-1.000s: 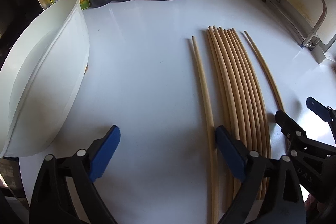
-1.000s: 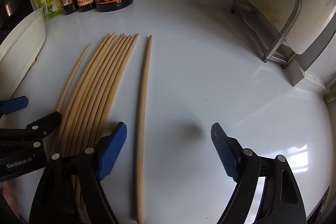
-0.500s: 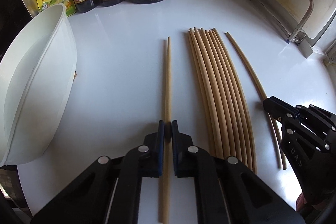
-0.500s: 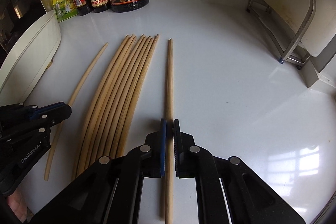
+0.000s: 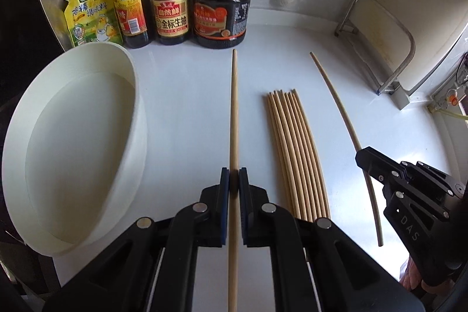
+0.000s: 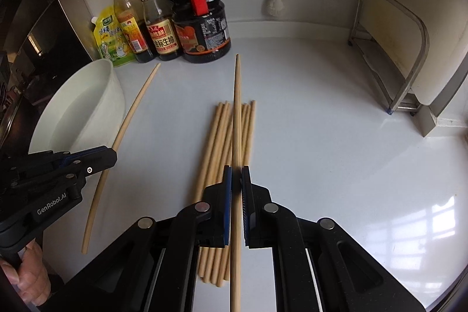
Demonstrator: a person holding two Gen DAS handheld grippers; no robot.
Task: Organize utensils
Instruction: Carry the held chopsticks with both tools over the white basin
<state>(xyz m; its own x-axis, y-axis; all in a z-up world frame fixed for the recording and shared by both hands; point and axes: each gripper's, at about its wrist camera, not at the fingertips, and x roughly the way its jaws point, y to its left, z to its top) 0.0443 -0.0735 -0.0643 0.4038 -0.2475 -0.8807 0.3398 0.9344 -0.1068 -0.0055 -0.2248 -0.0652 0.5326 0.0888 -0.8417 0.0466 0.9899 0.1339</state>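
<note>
The left tongs (image 5: 234, 180) clench one chopstick (image 5: 233, 113) pointing to 12 o'clock; the right tongs (image 6: 237, 174) clench another chopstick (image 6: 237, 107) above the bundle (image 6: 218, 142).

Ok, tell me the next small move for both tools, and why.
Probably swing both toward the white bowl. The left tool is shut on one chopstick, the right tool on another, both apparently lifted off the counter; the bundle waits.
</note>
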